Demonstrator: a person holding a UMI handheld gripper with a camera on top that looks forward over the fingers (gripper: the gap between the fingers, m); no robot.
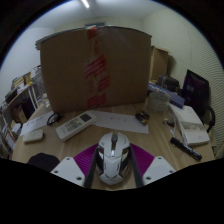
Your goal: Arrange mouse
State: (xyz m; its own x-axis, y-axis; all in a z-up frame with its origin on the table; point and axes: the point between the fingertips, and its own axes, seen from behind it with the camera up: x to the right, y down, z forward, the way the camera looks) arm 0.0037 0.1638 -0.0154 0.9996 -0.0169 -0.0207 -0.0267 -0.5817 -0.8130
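Observation:
A white mouse (113, 157) with grey side panels sits lengthwise between my fingers, its nose pointing away from me toward the desk. My gripper (113, 162) is shut on it: the magenta pads (85, 158) press against both of its flanks with no gap showing. The mouse's rear end is hidden below the fingers. Whether it rests on the wooden desk (60, 145) or hangs just above it cannot be told.
A large cardboard box (95, 68) with red tape stands across the back of the desk. Ahead lie a white remote-like device (74, 125) and a pale sheet (122, 121). A black flat object (43, 159) lies at the left. Books (192, 126), a dark pen (185, 148) and a monitor (196, 88) crowd the right.

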